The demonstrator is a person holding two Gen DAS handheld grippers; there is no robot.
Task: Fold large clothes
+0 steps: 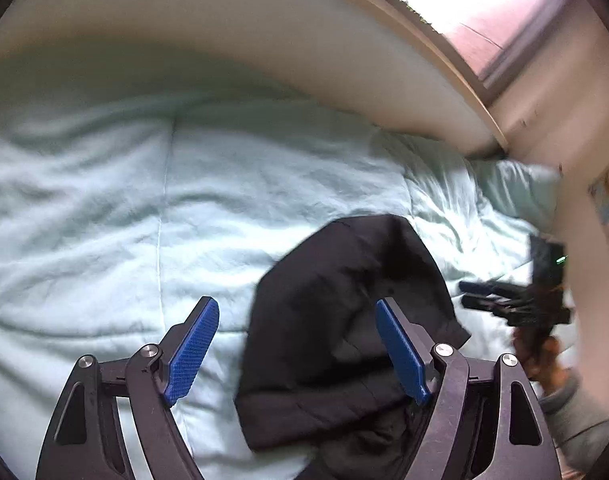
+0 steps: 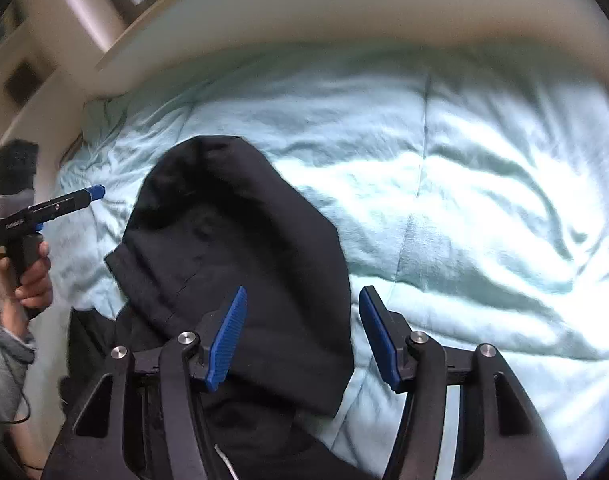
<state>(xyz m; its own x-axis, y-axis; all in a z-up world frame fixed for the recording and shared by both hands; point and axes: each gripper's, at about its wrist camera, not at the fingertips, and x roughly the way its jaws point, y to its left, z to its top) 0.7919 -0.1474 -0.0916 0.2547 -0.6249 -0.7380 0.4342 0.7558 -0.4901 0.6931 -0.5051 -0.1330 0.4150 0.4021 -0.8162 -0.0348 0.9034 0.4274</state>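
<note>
Black garment (image 1: 344, 320) lay bunched at lower centre of the left wrist view on a pale green quilt (image 1: 104, 200), the left gripper (image 1: 296, 344) spread wide, empty. In the right wrist view it (image 2: 232, 248) filled lower left, the right gripper (image 2: 302, 336) gaping, empty.

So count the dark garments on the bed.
1: a black garment lies bunched on the pale green bedding, below the open right claw. Its near end runs out of frame.
</note>
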